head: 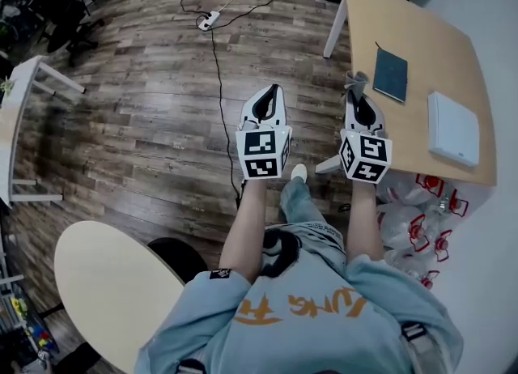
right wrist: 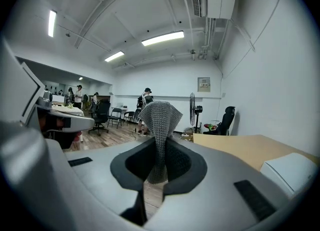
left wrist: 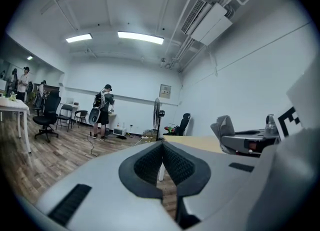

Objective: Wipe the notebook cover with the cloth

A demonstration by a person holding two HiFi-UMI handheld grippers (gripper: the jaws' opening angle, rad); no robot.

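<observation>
A dark teal notebook [head: 390, 74] lies flat on the light wooden table [head: 421, 24] at the right. My right gripper [head: 354, 91] hovers at the table's near-left edge, shut on a grey knitted cloth [right wrist: 159, 131] that sticks up from between its jaws; the same cloth [head: 353, 81] pokes out toward the notebook in the head view. My left gripper [head: 270, 94] is held over the wooden floor, left of the table, shut with nothing in it. In the left gripper view my left gripper [left wrist: 163, 147] shows its pads [left wrist: 147, 165] pressed together.
A white box [head: 452, 129] lies on the table right of the notebook. White bags with red print [head: 413, 210] sit on the floor by the table's near corner. A cable and power strip [head: 209, 19] cross the floor. A round table [head: 109, 287] stands at lower left. People stand far off.
</observation>
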